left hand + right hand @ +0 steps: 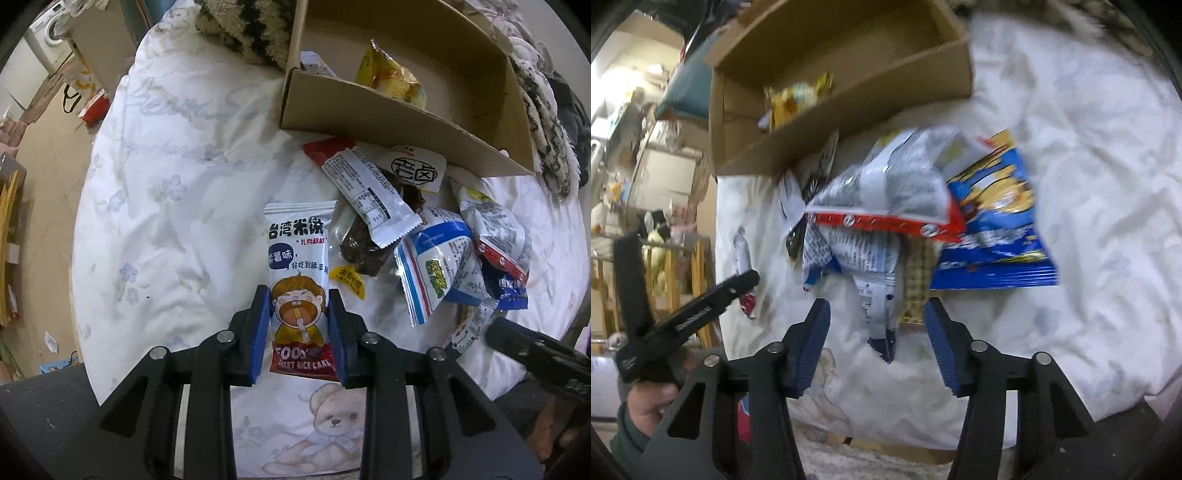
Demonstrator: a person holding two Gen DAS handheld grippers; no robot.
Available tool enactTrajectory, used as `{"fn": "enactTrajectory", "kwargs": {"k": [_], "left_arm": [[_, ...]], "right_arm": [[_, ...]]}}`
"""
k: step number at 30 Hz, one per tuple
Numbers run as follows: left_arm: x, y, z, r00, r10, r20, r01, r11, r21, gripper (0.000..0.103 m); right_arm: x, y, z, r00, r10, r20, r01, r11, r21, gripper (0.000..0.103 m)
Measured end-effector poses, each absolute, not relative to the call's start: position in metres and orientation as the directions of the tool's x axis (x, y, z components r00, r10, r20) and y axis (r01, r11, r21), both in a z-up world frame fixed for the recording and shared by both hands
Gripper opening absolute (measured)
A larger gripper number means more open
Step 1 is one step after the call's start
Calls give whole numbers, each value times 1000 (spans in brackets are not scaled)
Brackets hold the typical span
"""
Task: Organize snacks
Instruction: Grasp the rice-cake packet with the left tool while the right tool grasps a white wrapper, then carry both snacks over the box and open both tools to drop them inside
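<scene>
My left gripper [297,295] points down at the bed and is shut on a white rice cake packet [299,258] with a cartoon child; the blue pads press its lower sides. To its right lies a pile of snack packets [436,251]. My right gripper [877,306] hangs over that pile with its blue pads apart. The tail of a white-and-blue packet [879,295] lies between the pads, touching neither. A blue snack bag [993,221] and a white bag with a red strip [886,188] lie just beyond. An open cardboard box [406,122] holds a yellow packet [391,74].
Everything rests on a white quilt [177,184] with pale flowers and a bear print. A striped fluffy blanket [243,29] lies behind the box. The bed's left edge drops to a cluttered floor [40,177]. A hand [650,402] grips the other tool at lower left.
</scene>
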State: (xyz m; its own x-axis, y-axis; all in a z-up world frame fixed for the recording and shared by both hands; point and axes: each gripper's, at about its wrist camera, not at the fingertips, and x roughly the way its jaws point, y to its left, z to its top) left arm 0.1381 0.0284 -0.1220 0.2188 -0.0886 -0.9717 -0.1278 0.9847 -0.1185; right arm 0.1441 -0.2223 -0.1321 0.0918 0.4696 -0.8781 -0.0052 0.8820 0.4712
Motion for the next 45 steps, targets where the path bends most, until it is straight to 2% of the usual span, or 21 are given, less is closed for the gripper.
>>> {"fn": "enactTrajectory", "kwargs": {"k": [4, 5, 6, 7, 22, 37, 45], "left_arm": [[142, 32, -120, 227, -94, -969, -131, 983, -126, 26], [144, 33, -120, 227, -95, -969, -132, 983, -127, 26], [146, 36, -119, 229, -96, -969, -131, 983, -128, 26], [146, 38, -118, 230, -95, -968, -130, 983, -127, 26], [138, 28, -108, 283, -38, -958, -101, 992, -69, 26], [134, 40, -97, 353, 9, -936, -151, 987, -47, 26], [134, 32, -59, 515, 45, -856, -135, 990, -29, 26]], "right_arm": [[145, -205, -149, 35, 431, -902, -28, 902, 430, 49], [145, -201, -153, 24, 413, -910, -39, 910, 412, 44], [143, -197, -156, 18, 396, -918, -54, 917, 395, 37], [142, -193, -157, 11, 372, -928, -79, 925, 370, 18], [125, -194, -111, 130, 455, -881, -183, 884, 429, 18], [127, -208, -54, 355, 531, -770, -248, 847, 470, 18], [132, -222, -22, 486, 541, -687, -258, 839, 478, 18]]}}
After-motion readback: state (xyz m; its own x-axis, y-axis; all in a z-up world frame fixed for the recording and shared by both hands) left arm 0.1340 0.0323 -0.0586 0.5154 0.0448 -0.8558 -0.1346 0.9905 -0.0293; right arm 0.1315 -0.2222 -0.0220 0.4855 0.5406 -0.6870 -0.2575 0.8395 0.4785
